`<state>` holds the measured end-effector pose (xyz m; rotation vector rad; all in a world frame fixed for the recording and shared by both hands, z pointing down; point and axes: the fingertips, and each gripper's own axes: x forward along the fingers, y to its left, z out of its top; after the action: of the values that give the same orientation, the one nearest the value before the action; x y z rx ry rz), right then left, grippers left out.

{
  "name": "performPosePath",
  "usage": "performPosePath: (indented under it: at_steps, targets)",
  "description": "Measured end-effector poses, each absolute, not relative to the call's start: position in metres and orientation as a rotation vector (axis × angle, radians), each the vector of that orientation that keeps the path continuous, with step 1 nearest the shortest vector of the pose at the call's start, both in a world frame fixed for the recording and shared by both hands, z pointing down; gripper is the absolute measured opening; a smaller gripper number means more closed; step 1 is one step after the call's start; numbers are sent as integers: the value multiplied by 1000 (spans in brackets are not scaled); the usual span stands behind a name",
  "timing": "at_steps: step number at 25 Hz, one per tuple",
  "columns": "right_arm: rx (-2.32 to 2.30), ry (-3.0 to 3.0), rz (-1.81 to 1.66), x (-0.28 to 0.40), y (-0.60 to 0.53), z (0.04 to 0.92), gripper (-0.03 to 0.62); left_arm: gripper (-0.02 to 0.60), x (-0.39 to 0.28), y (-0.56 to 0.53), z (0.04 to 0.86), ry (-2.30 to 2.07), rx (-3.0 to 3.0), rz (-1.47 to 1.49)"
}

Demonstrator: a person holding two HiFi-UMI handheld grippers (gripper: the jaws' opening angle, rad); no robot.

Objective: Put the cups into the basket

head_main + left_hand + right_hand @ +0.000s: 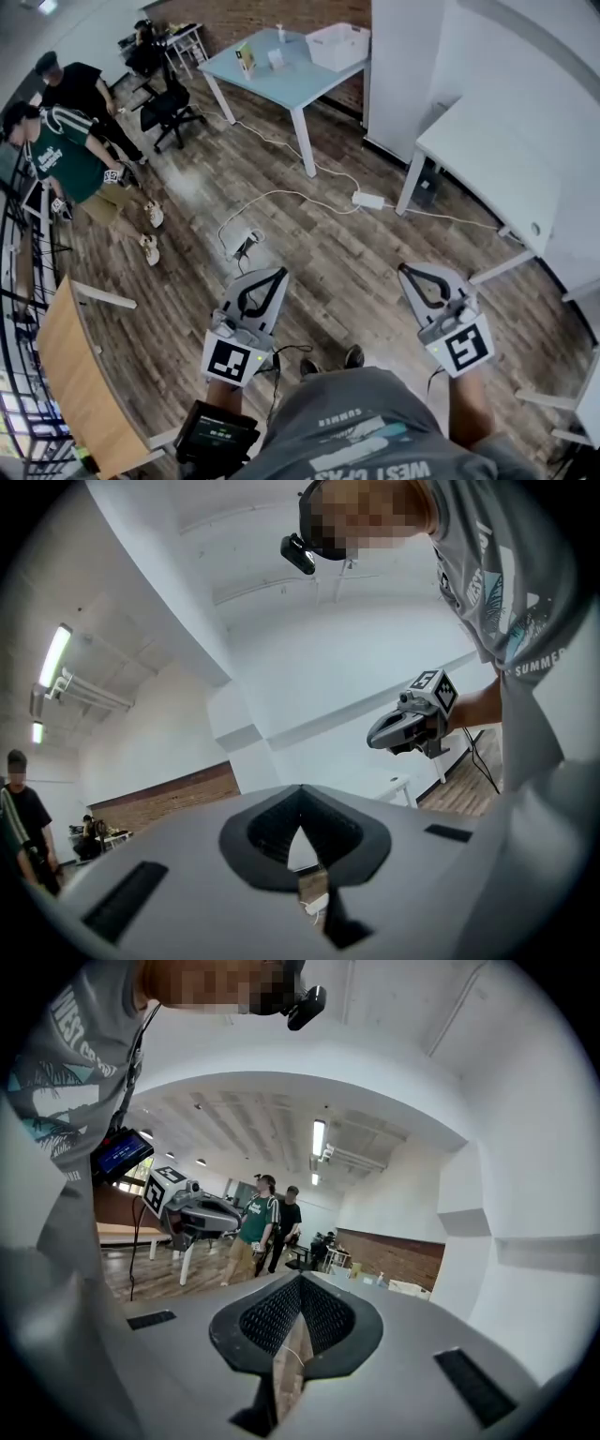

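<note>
My left gripper (300,791) tilts up across the room, its fingers (202,850) closed tip to tip with nothing between them; through the gap behind the tips I see wooden floor; my right gripper (375,740) hangs in the air, well apart; a bystander (23,822) stands far left near a brick wall (169,794).

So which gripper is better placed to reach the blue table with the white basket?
Left, marginally. Both the left gripper and right gripper are shut, empty and far from the blue table; the left lines up nearer the small items beside the white basket.
</note>
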<state>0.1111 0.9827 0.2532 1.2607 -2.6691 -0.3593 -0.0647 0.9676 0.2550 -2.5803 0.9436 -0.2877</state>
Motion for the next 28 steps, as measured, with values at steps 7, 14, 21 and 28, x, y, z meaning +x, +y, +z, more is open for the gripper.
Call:
performPosePath:
  at_steps: [7,14,21,28]
  targets:
    - [1238,-2686,-378,141,961,255,14,0,-33,944,254,1007,-2599,-212]
    - [1202,-2639,-426,148,936,259,12,0,-12,918,256,982,-2619,-237]
    - [1250,-2606,-388,157,887,262,14,0,1,866,261,917,-2627,-257]
    - [1332,-2566,-350,156,823,261,12,0,1,792,264,868,-2634,-249]
